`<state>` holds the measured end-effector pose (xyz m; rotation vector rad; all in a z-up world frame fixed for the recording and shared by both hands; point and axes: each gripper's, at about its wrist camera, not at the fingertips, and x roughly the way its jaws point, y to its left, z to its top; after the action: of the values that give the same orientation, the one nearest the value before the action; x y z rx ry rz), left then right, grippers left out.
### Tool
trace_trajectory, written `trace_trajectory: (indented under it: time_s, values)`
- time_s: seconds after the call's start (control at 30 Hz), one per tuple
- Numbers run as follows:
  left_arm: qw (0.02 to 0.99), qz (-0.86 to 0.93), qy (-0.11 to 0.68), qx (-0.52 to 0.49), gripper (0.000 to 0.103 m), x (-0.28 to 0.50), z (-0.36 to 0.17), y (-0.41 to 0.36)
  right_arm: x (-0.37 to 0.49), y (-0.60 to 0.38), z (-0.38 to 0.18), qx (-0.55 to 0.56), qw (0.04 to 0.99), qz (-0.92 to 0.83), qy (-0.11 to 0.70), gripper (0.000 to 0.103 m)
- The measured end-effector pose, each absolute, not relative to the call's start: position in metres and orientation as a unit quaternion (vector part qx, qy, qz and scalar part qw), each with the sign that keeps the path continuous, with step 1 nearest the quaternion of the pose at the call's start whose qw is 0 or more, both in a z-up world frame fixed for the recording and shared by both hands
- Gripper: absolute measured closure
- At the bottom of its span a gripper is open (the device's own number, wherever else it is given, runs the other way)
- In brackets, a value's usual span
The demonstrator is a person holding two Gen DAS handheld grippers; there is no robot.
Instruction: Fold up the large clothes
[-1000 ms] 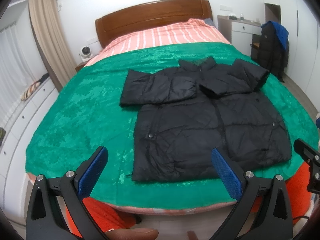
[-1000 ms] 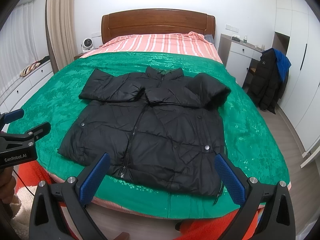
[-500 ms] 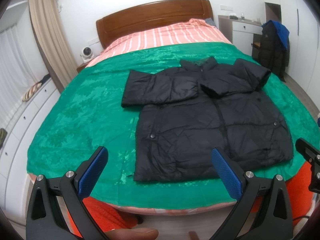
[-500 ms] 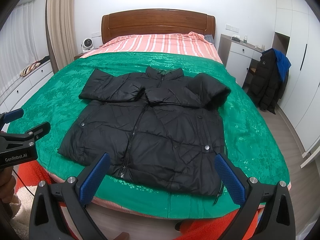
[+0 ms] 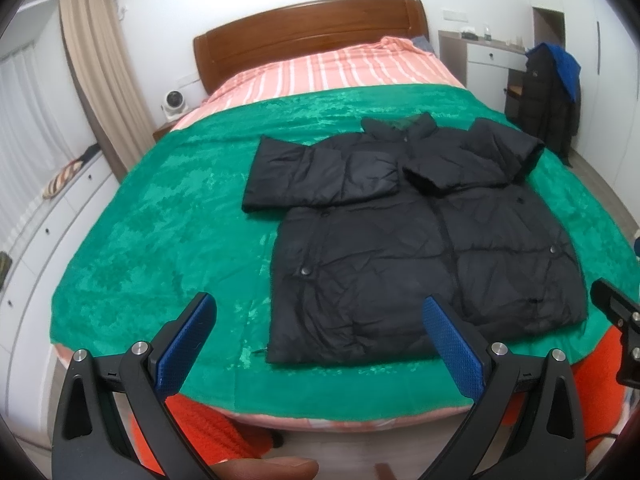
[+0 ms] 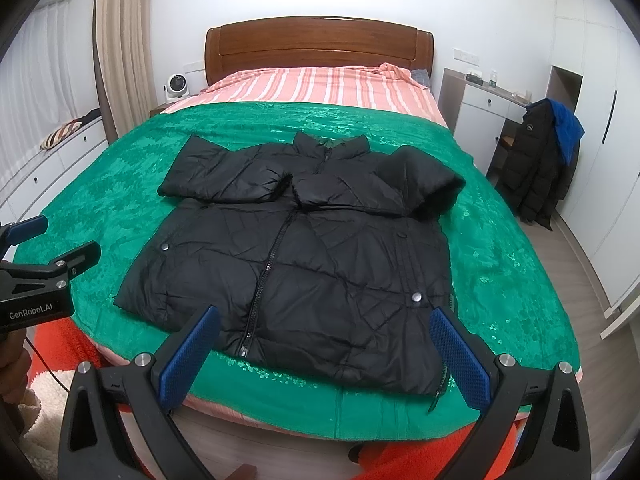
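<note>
1 jacket (image 6: 304,248), collar twd headboard (image 6: 316,46)

Evenly and brightly lit in both views, seemingly from overhead room light plus pale daylight through the curtains (image 5: 28,120). Soft, faint shadows only. Sparkling glare across the green blanket (image 6: 360,116), strongest in the right wrist view. Little detail in the black jacket (image 6: 304,248) beyond sheen on its creases. Heavy fisheye bending at the rims, with dark vignetted corners. Slightly soft thumb (image 5: 264,468) at the bottom edge; sharp blue pads (image 5: 454,346).
</note>
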<state>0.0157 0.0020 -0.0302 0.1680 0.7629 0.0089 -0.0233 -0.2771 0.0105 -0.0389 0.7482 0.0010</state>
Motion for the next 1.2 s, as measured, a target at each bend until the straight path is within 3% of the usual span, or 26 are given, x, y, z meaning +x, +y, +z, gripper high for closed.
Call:
trace_trajectory:
  time_s: [0.47,1.2]
  values:
    - [0.924,-0.037,0.378,0.044,0.0,0.022,-0.03,0.001,-0.023,-0.267,0.007,-0.036,0.935,0.031,0.353,0.0]
    - [0.918,-0.032,0.39,0.069,0.0,0.028,-0.039,-0.01,-0.019,-0.264,-0.001,-0.037,0.936,0.074,0.343,0.0]
